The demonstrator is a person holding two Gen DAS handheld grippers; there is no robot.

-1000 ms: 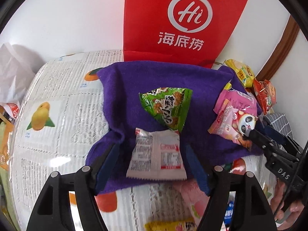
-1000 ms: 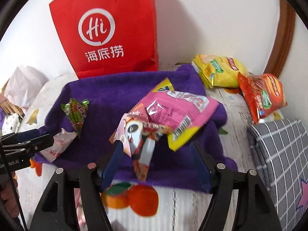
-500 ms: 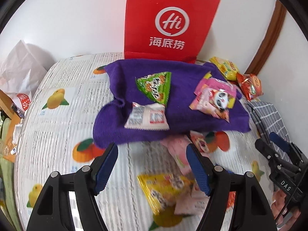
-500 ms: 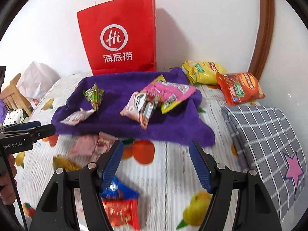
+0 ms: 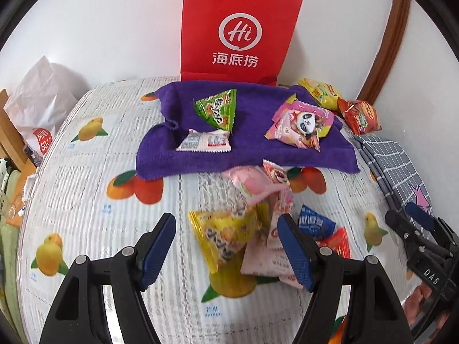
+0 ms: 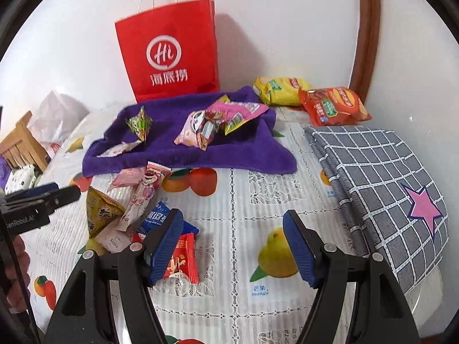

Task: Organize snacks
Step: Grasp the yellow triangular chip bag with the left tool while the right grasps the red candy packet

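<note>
Tabletop under my rig carries a white cloth (image 6: 258, 200) printed with oranges and mangoes, lace-patterned in panels. A purple towel (image 5: 252, 149) lies at the far side, against the foot of a red paper bag (image 5: 235, 31) standing upright at a white wall. On the towel I see a green triangular packet (image 5: 218, 111), a white packet (image 5: 205, 142) just in front of it, and a pink panda packet (image 5: 301, 123) to the right. A loose heap sits on the bare cloth nearer me: a yellow packet (image 5: 226, 235), pale pink packets (image 5: 258, 183), a blue packet (image 6: 156, 218) and a red packet (image 6: 182, 258). A yellow bag (image 6: 278, 90) and an orange-red bag (image 6: 332, 104) rest beyond the towel's right corner, by a brown wooden frame (image 6: 367, 28). A grey checked folded cloth (image 6: 387, 177) with a pink star lies at the right. My left gripper (image 5: 226, 246) is released, empty, above the heap. My right gripper (image 6: 233, 246) is likewise released, empty, above bare cloth beside the red packet.
</note>
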